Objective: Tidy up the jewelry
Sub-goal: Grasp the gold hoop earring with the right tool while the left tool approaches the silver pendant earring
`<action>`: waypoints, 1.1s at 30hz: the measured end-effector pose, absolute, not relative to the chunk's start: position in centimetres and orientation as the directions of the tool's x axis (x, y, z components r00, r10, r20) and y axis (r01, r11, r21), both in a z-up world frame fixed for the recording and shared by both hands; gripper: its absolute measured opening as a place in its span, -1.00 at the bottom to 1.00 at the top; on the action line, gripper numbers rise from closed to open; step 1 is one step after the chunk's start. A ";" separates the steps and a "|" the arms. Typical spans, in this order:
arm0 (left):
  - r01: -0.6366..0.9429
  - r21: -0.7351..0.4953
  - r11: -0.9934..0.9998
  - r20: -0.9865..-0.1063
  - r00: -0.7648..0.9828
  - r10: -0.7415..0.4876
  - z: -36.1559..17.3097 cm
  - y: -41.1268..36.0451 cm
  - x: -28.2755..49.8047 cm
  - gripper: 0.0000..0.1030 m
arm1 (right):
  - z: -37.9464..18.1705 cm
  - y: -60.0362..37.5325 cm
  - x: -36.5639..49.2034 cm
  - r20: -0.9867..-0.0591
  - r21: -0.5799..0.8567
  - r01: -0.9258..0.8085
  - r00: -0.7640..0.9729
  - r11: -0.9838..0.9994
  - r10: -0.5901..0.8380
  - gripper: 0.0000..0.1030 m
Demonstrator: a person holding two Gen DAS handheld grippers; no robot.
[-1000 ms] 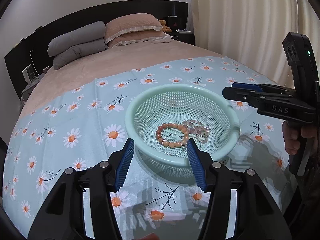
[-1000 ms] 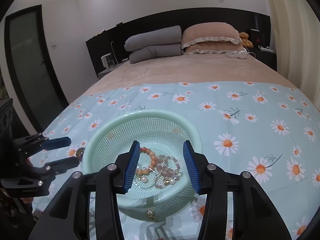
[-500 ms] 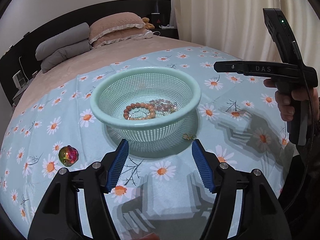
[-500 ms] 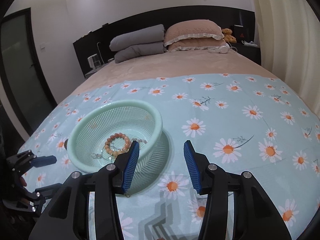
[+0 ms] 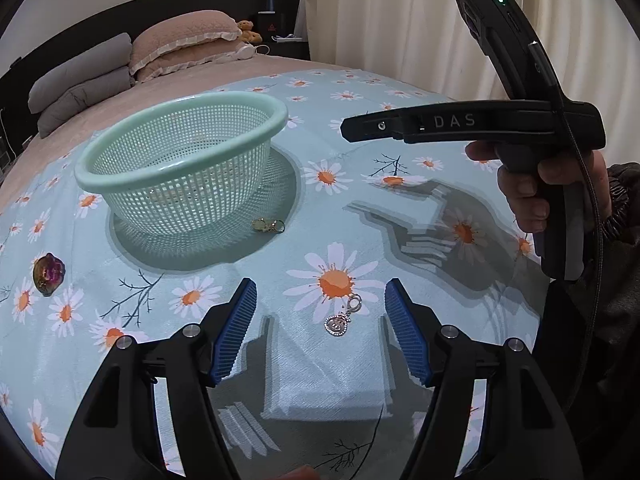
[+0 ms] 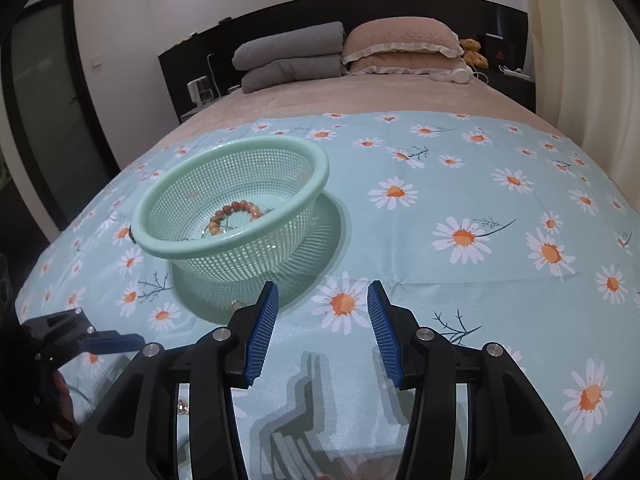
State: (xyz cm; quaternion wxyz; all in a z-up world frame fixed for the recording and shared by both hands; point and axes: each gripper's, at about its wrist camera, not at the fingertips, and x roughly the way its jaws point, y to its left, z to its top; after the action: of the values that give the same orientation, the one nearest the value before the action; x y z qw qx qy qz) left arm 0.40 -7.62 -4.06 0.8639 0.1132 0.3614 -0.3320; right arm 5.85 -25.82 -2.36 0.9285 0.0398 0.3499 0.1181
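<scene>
Between left gripper (image 5: 320, 322) jaws, wide apart & empty: small silver charm pendant (image 5: 342, 318) on daisy-print bedspread (image 5: 400, 216); right gripper (image 6: 323, 328) jaws half-open, empty.

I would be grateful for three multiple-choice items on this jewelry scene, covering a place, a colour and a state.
1. Where does the silver charm lie?
A. in the basket
B. on the cloth between the left gripper's fingers
C. on a pillow

2. What colour is the basket?
A. mint green
B. red
C. black

3. How is the right gripper?
A. shut on a bracelet
B. open, holding nothing
C. shut on the basket rim

Key: 1 B, it rests on the floral cloth; 2 A, pale green mesh; 3 B, only cloth shows between its fingers.
</scene>
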 end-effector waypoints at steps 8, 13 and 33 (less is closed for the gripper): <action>0.668 -0.067 0.742 -0.713 0.488 -0.504 -5.7 -8.6 0.8 0.20 | -2.7 -25.8 6.1 -0.641 0.172 -0.198 0.721 0.965 0.262 -0.12; 0.666 -0.059 0.744 -0.726 0.483 -0.490 -7.1 -8.8 0.7 0.08 | -4.0 -22.9 6.9 -0.668 0.140 -0.262 0.687 0.955 0.286 -0.12; 0.689 -0.020 0.725 -0.709 0.502 -0.496 -7.8 -8.2 -0.6 -0.11 | -8.3 -18.0 9.5 -0.765 0.056 -0.397 0.572 0.916 0.295 -0.56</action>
State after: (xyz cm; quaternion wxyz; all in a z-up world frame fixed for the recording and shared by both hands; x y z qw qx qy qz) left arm -0.64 -8.24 -7.76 0.8561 0.1339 0.3597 -0.3460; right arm 9.55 -18.02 -8.27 0.8845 -0.0610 0.4190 0.1958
